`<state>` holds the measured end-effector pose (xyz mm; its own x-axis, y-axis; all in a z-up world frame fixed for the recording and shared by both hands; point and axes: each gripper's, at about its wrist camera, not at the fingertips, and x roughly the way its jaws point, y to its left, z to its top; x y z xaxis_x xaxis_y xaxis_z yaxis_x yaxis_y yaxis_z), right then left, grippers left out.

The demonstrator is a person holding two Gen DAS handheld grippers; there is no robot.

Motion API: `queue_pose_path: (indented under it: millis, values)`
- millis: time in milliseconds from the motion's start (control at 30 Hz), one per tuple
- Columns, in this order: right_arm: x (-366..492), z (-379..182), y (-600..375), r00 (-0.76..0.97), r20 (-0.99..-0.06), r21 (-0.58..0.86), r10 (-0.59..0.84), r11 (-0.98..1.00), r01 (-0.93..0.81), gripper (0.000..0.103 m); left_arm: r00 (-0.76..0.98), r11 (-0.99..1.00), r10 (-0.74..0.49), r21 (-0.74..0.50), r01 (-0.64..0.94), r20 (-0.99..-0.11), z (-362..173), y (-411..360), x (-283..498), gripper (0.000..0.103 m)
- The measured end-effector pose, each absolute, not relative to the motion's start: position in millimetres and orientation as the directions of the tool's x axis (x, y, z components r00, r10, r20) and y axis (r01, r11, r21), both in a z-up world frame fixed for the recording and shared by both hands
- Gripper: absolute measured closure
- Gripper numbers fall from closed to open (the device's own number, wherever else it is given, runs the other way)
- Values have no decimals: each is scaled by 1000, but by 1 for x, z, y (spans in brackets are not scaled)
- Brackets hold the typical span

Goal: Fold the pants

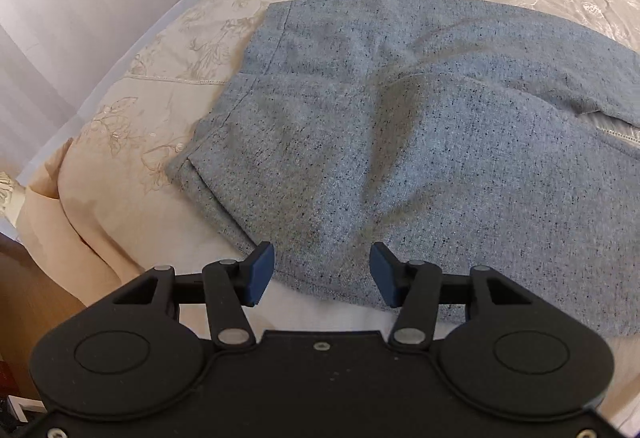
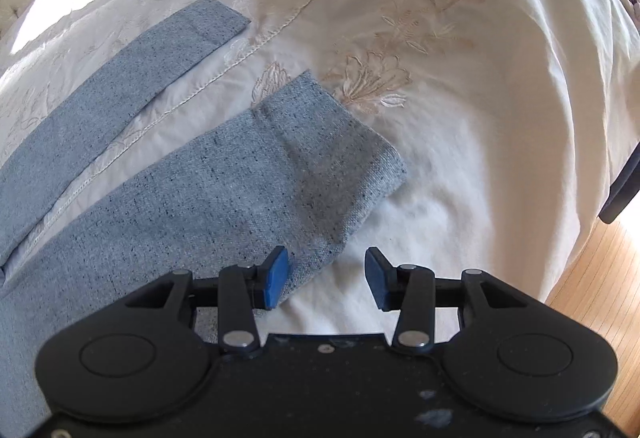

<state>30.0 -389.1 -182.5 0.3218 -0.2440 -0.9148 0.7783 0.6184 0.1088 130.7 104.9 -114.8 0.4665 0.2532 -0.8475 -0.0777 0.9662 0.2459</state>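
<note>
**Pants laid flat on the bed, first fold pending**

My left gripper (image 1: 322, 274) hovers over the near edge of the waist end of the grey-blue pants (image 1: 400, 142), its jaws standing wide with nothing clamped; the cloth lies below the blue pads (image 1: 260, 274), not pinched. My right gripper (image 2: 327, 276) hangs at the cuff of the near leg (image 2: 240, 190), jaws likewise wide and empty, the left pad just over the cuff's lower corner. The far leg (image 2: 120, 78) lies apart from the near one, a strip of the embroidered bedspread (image 2: 460, 158) showing between them. I judge the task barely begun: the garment is spread out and fairly smooth, but the legs are not yet laid one on the other, and no crosswise fold is made. Both folds remain. No brand, label or legible writing appears on the pants or the bedding.
</note>
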Motion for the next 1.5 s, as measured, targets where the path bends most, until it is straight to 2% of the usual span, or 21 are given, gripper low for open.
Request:
queue_pose_path:
  millis: [200,433,867,1367,1400,1433,1467,1500]
  values:
    - [76,-177,-409,341,-896,79,-285,654,753,60,481,965,258,249,-84,-838,-112,101,136,44]
    - [92,-141,-442,434,-845,145,-312,647,749,62,496,963,263,252,-90,-827,-106,85,140,44]
    - [-7,-165,-435,379,-910,202,-167,618,760,61,492,956,292,263,-128,-820,-95,45,118,44]
    - [38,-196,-448,441,-896,324,-45,615,719,62,521,936,352,297,-189,-777,-73,19,100,44]
    - [37,-196,-448,447,-894,336,-36,607,720,63,517,935,356,296,-197,-778,-74,20,100,44]
    - [38,-197,-448,453,-891,349,-22,603,717,68,514,934,356,293,-203,-780,-74,21,100,44]
    - [39,-198,-447,453,-892,354,-12,605,713,83,511,934,358,290,-210,-782,-74,23,99,44]
    - [41,-199,-446,446,-895,349,-6,613,709,91,508,933,360,290,-213,-783,-74,24,98,44]
